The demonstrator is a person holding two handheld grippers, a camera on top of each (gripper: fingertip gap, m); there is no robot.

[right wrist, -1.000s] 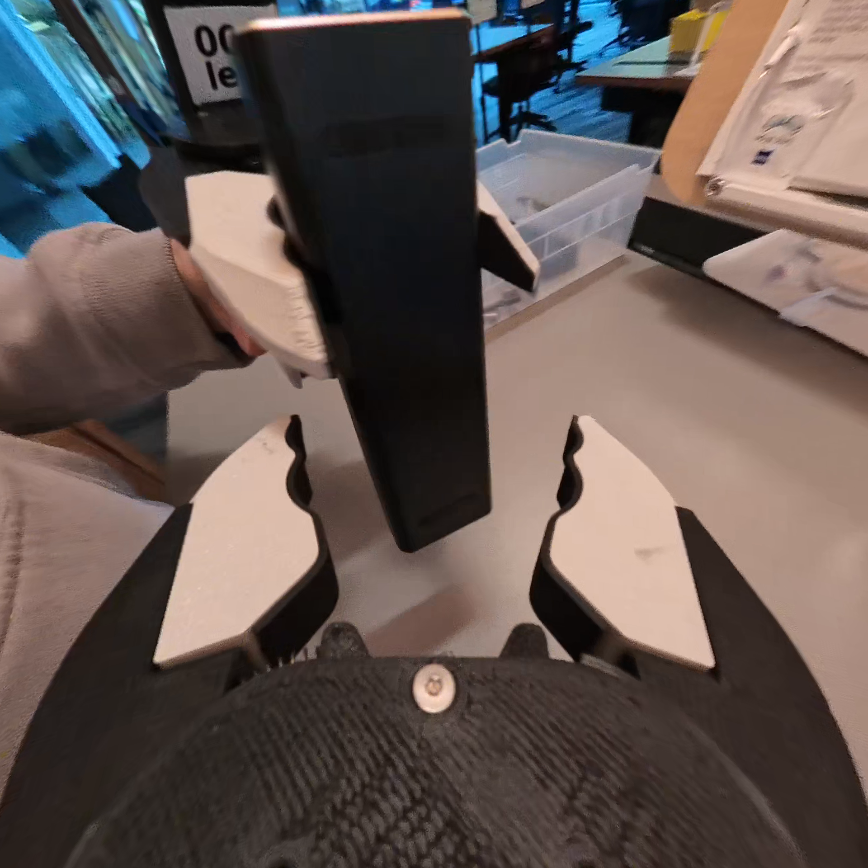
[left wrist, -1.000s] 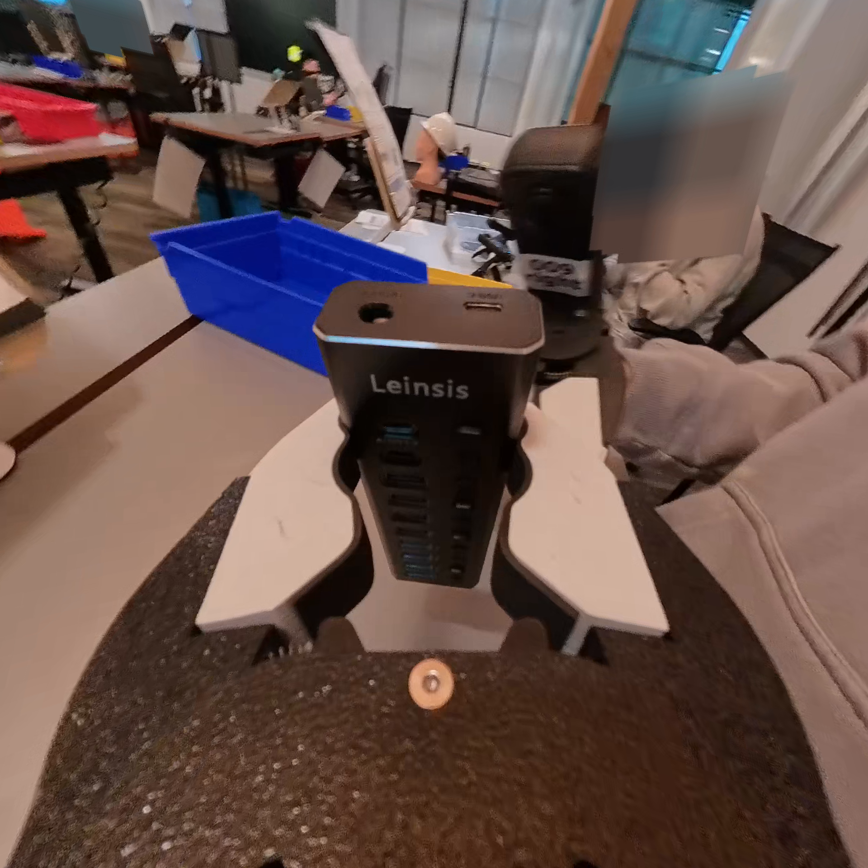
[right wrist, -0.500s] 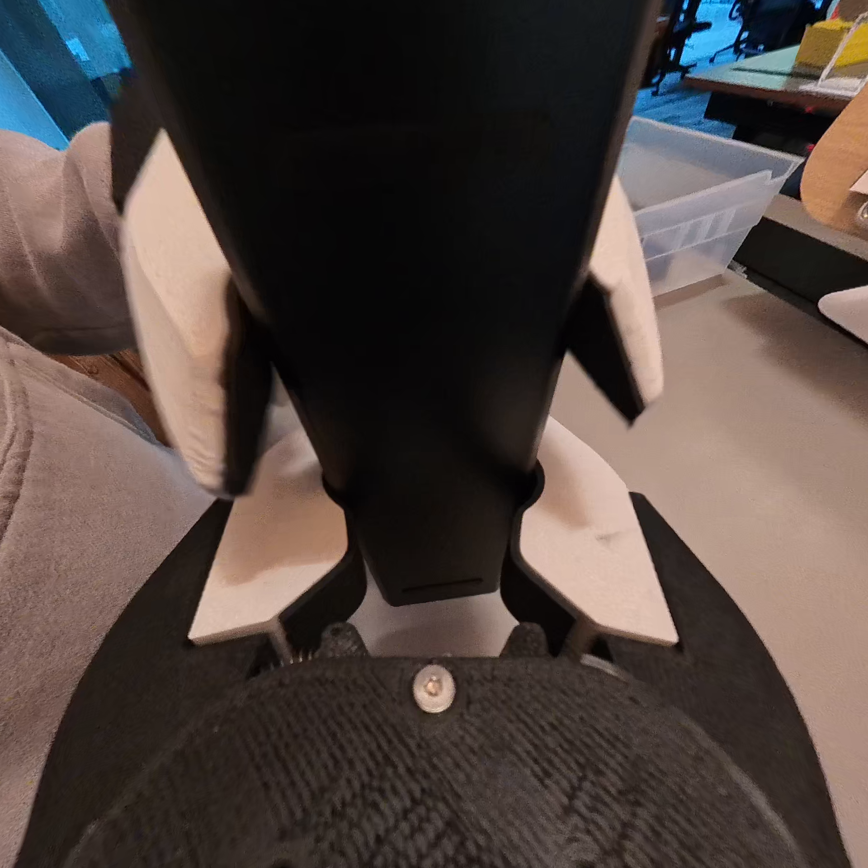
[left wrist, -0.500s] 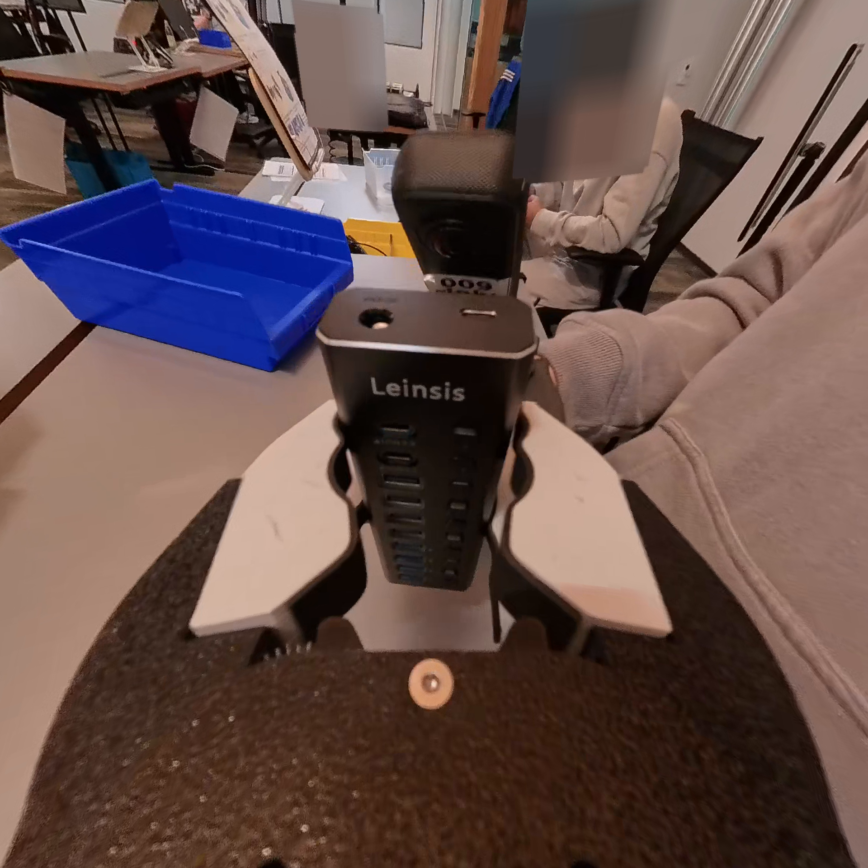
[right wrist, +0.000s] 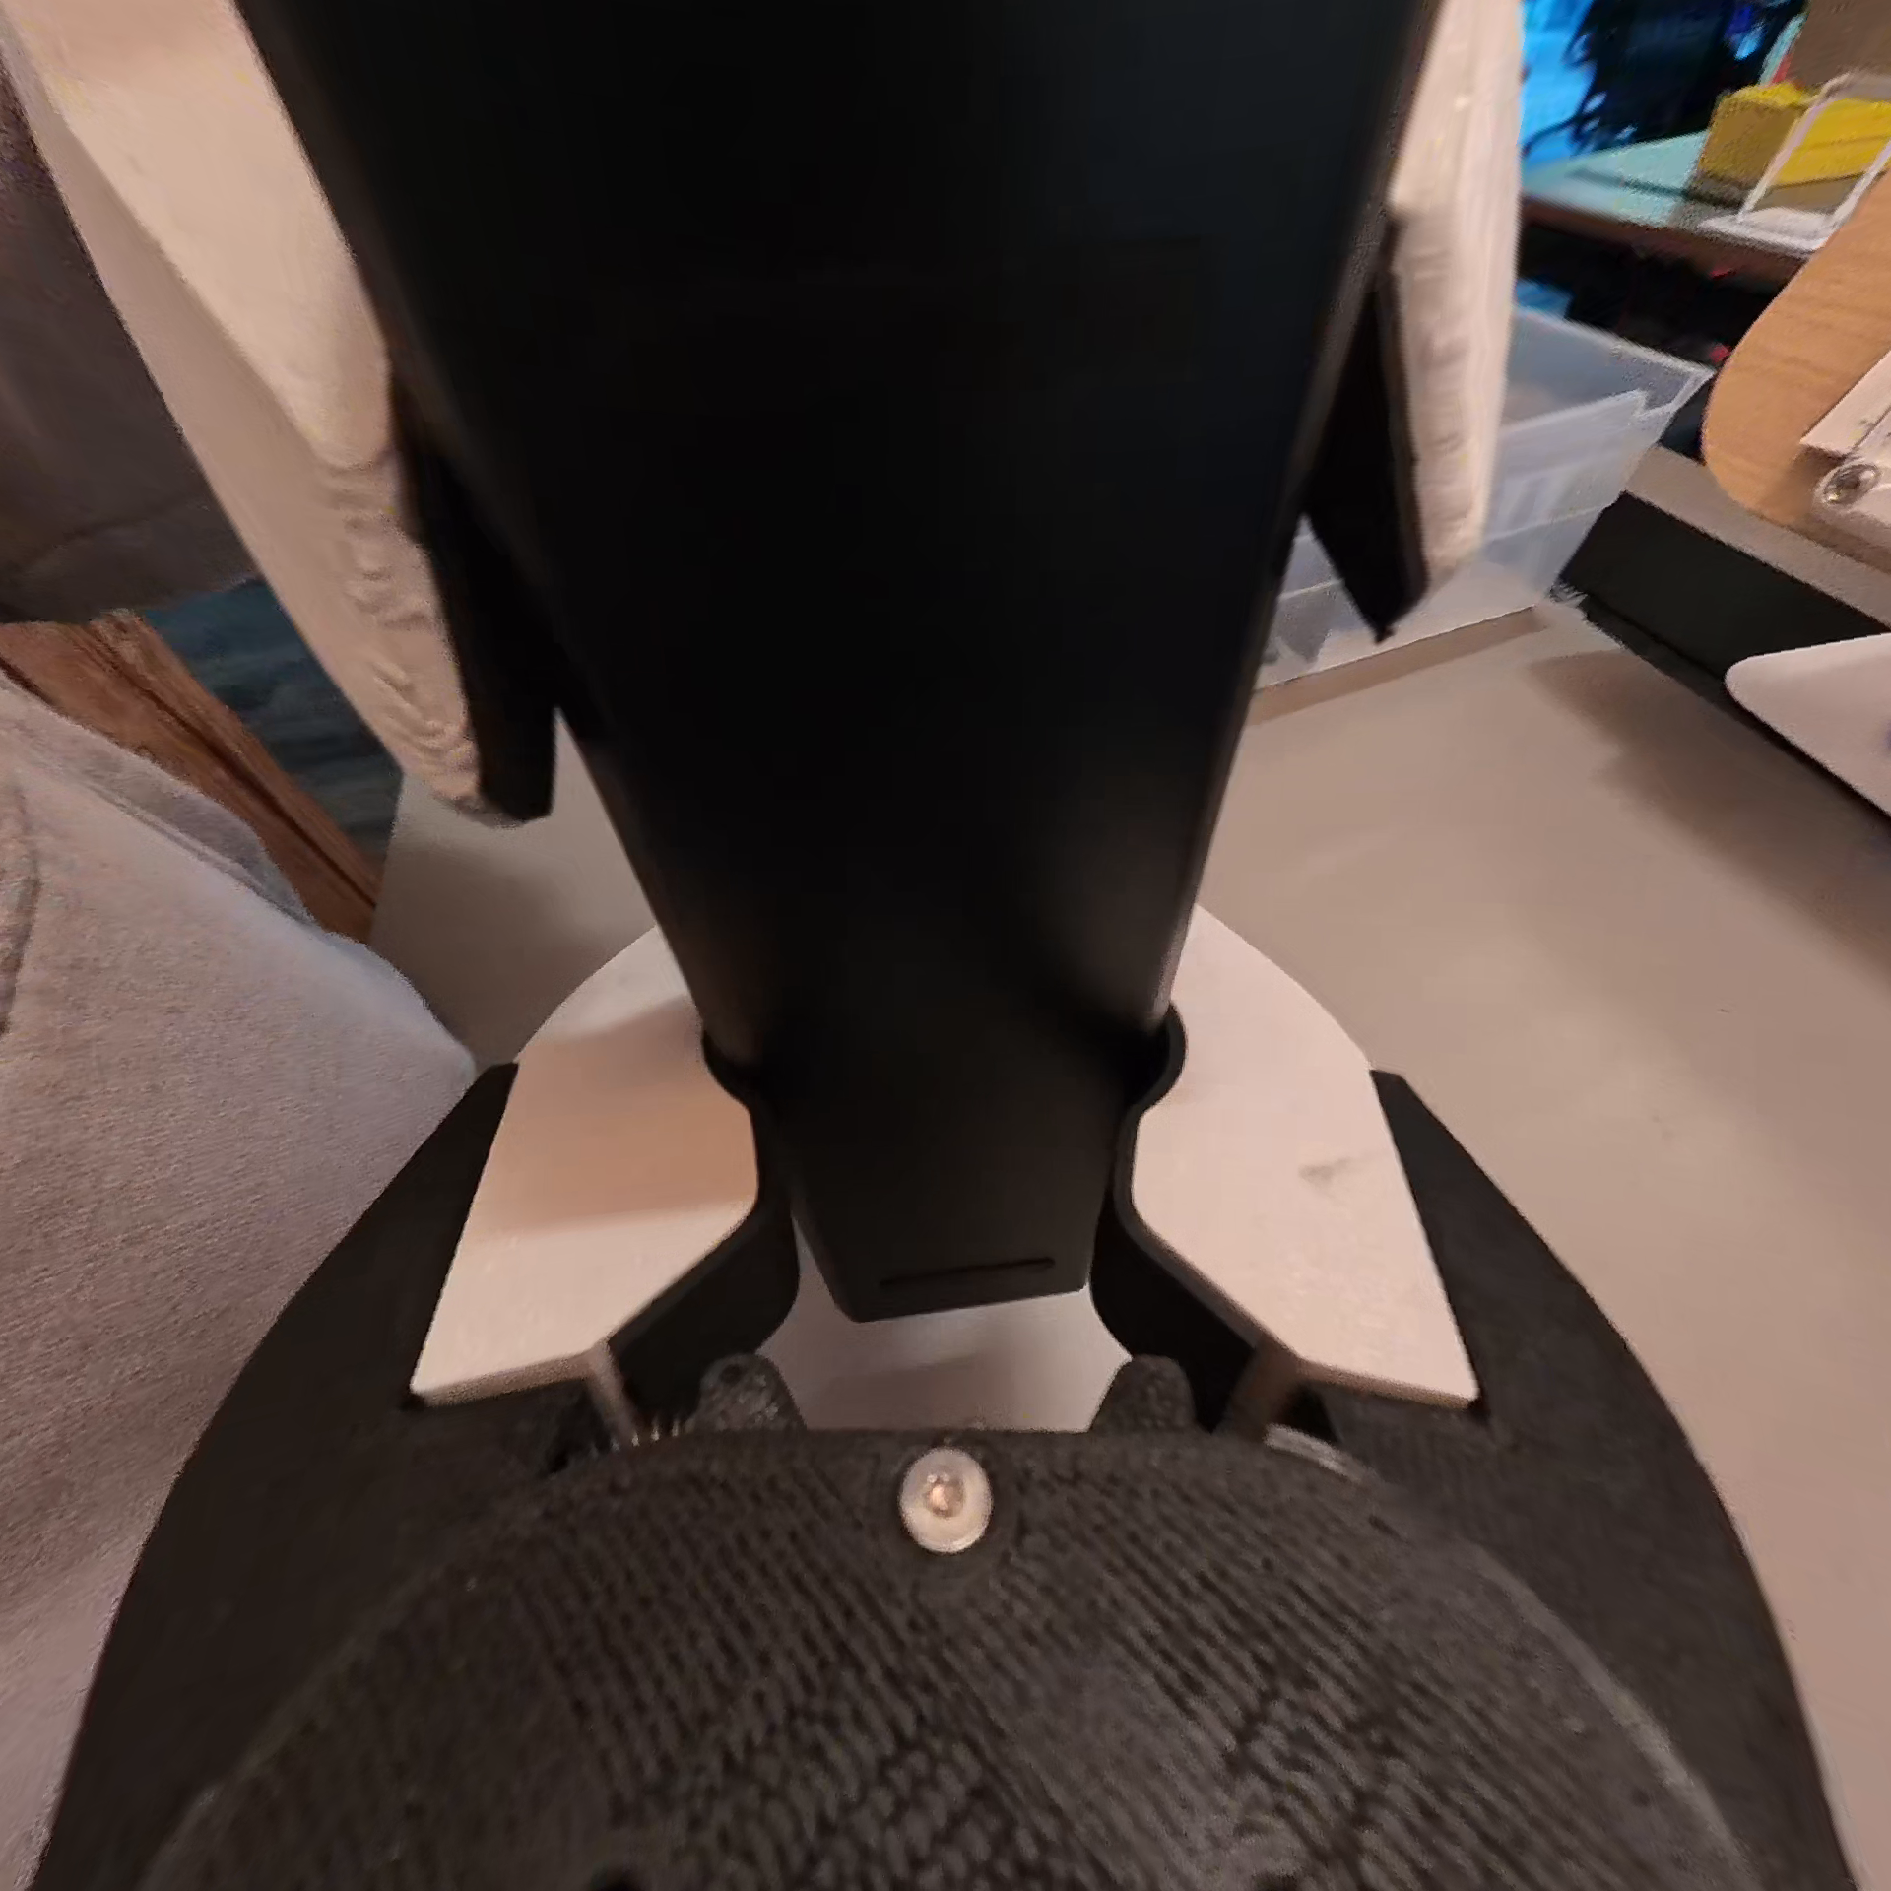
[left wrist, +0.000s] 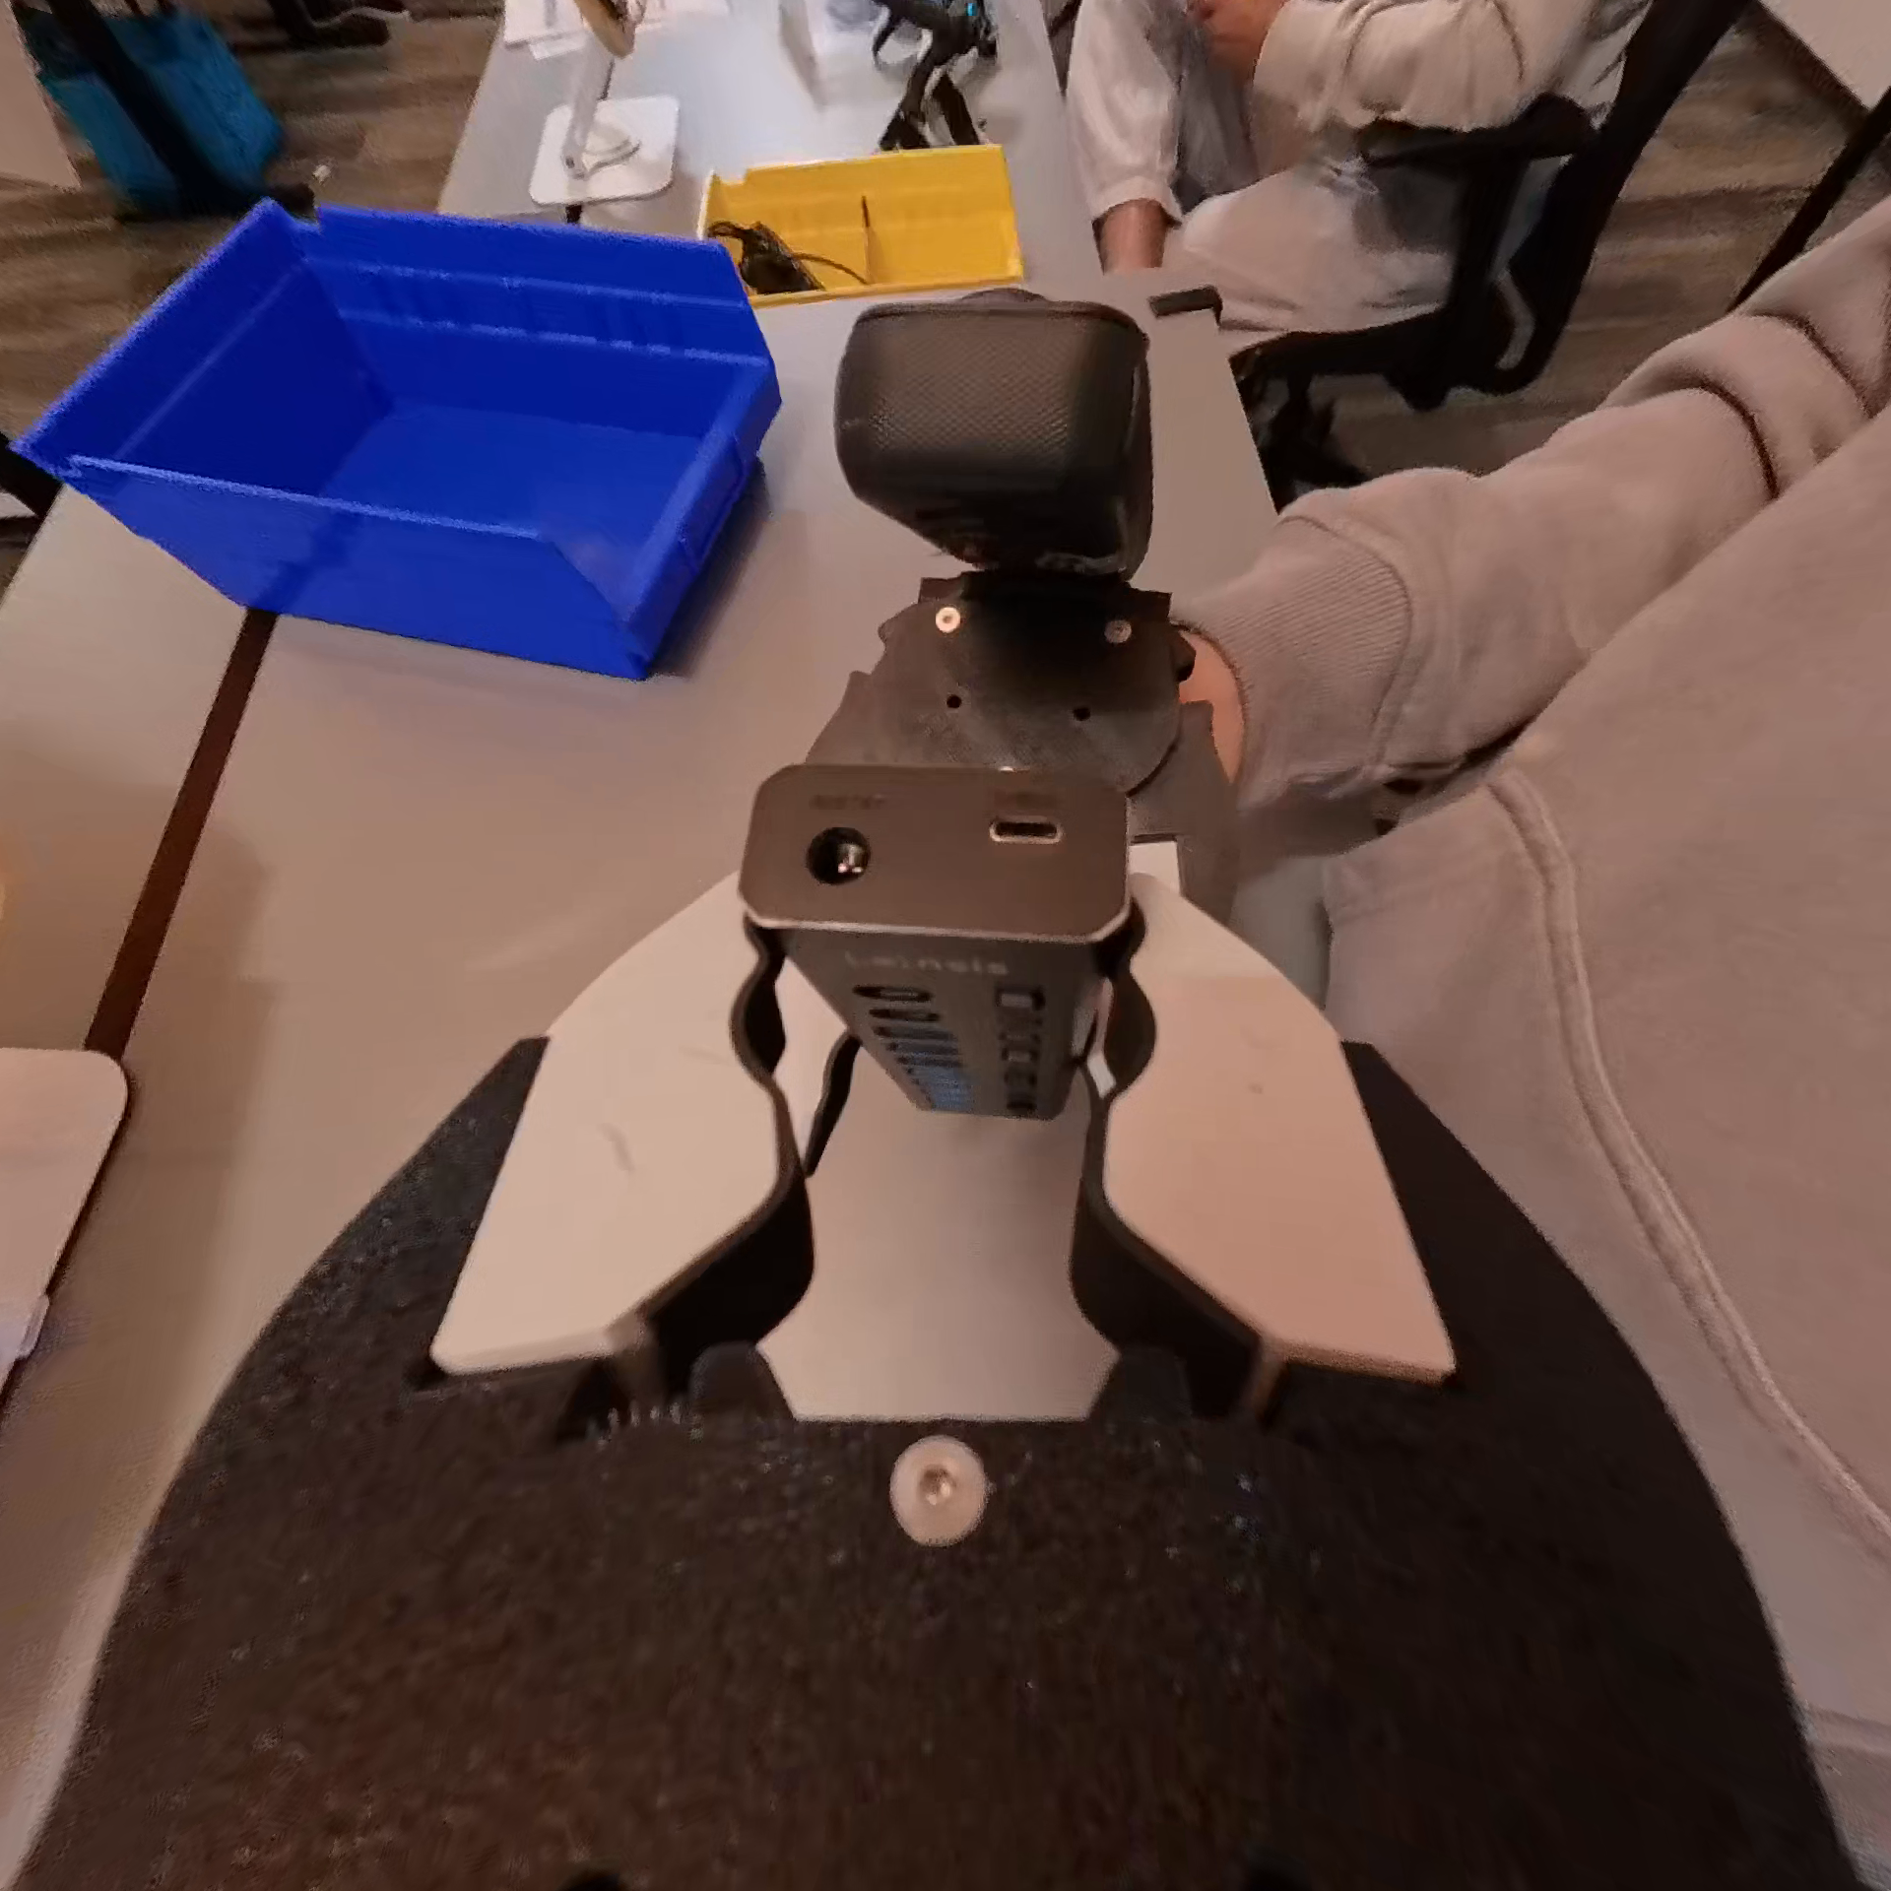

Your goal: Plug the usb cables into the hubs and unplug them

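A black multi-port USB hub (left wrist: 931, 860) is held above the grey table (left wrist: 460, 819) by both grippers. My left gripper (left wrist: 936, 952) is shut on the hub near its upper end, where a round socket and a small slot port show. The port rows face me in the left wrist view. My right gripper (right wrist: 941, 1085) is shut on the hub's lower end, and the hub's plain black back (right wrist: 870, 512) fills that view. The left gripper's fingers (right wrist: 358, 491) show higher up on the hub. The right gripper's body and camera (left wrist: 993, 450) show beyond the hub. No cable is plugged in.
A blue bin (left wrist: 409, 450) sits on the table at the far left and a yellow bin (left wrist: 921, 205) with dark cables sits behind it. A person sits at the far side (left wrist: 1279, 123). A grey sleeve (left wrist: 1535, 573) is on the right. A clear plastic bin (right wrist: 1566, 440) stands at the right.
My right gripper has moved in and shut on the hub's lower end. The left gripper still holds the hub, and its view has tipped down toward the table.
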